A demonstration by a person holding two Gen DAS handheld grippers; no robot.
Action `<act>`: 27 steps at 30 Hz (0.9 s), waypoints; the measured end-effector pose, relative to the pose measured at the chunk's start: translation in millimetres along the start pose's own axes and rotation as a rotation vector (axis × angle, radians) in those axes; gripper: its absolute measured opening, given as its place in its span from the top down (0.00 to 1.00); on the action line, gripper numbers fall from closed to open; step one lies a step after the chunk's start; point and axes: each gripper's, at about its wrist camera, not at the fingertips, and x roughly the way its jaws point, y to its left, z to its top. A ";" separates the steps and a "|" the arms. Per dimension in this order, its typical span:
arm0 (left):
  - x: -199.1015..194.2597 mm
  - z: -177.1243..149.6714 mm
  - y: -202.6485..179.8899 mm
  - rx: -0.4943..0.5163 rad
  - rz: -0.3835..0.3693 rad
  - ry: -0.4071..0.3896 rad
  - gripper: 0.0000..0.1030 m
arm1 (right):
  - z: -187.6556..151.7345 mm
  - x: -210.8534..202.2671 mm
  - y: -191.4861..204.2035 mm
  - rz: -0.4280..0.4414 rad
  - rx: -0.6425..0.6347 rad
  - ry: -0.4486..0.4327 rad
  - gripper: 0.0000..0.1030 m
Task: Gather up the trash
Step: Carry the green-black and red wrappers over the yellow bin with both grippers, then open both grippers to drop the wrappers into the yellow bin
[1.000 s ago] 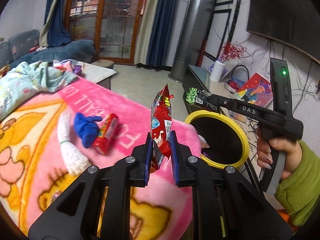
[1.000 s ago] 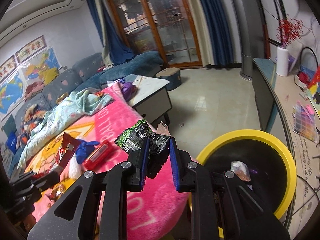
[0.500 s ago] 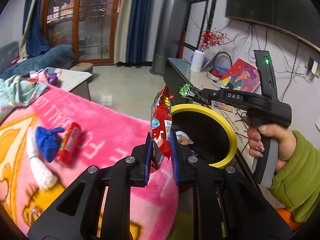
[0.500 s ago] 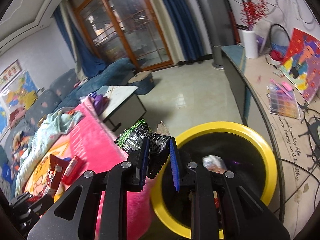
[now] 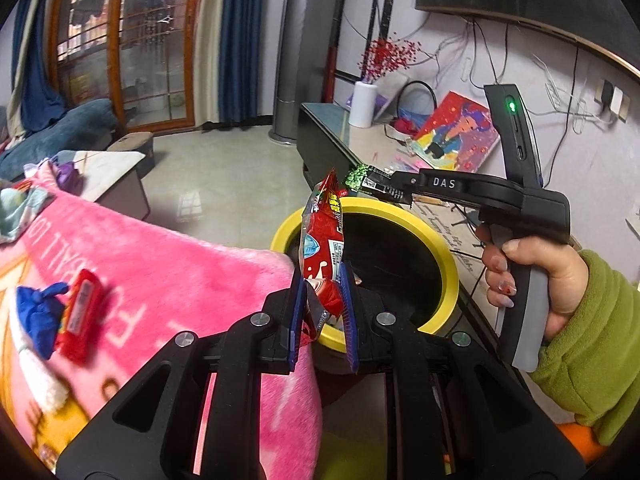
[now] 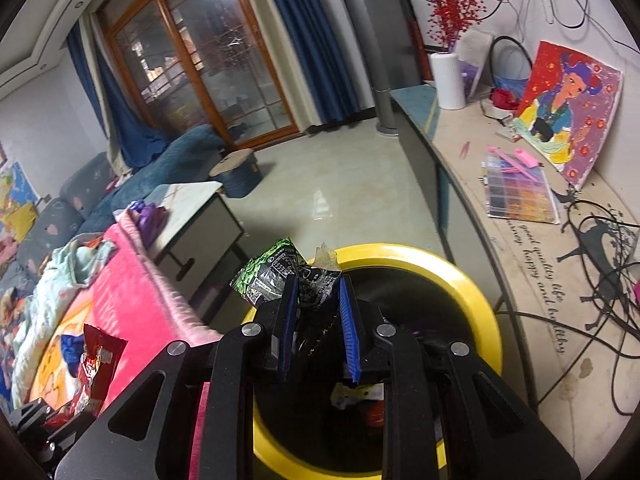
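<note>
Through the left wrist camera, the left gripper [image 5: 322,304] fills the lower middle of the frame, its blue-padded jaws pinched nearly together on a red snack wrapper [image 5: 324,236] that stands upright out of them. Just behind the wrapper sits the yellow-rimmed bin [image 5: 448,256], black inside, at centre. To the lower left, the pink blanket [image 5: 180,272] comes right up against the bin's near rim and covers part of it. On the blanket at the left edge lie a small red packet [image 5: 78,316] and a blue cloth [image 5: 38,316], touching each other. At right, a hand [image 5: 536,276] in a green sleeve grips the right gripper [image 5: 384,186] — it reaches in over the bin's far rim with a green and black wrapper [image 5: 358,174] at its tip. A colourful painting [image 5: 456,140] leans on the wall at upper right.

Through the right wrist camera, the right gripper's jaws are closed to a narrow gap on the crumpled green and black wrapper, held at centre frame above the near-left rim of the bin, which spreads across the lower right. Scraps lie in the bin — partly hidden behind the gripper body. The blanket runs down the left side, and at lower left the red wrapper sticks up from the left gripper. A low white-topped table [image 6: 192,200] stands at middle left, a bead tray [image 6: 520,196] on the counter at right.
</note>
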 end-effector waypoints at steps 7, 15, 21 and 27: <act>26.0 -1.2 -13.8 0.041 -0.028 0.034 0.88 | -1.1 9.2 -23.8 -0.046 0.036 0.013 0.80; 52.9 -2.5 -20.9 0.053 -0.055 0.075 0.88 | -3.7 17.3 -43.3 -0.070 0.085 0.034 0.79; 67.8 -4.3 -22.1 0.056 -0.068 0.100 0.88 | -6.6 25.9 -53.1 -0.075 0.106 0.056 0.78; 80.6 -7.3 -23.8 0.040 -0.080 0.123 0.88 | -9.0 34.2 -57.3 -0.051 0.132 0.091 0.71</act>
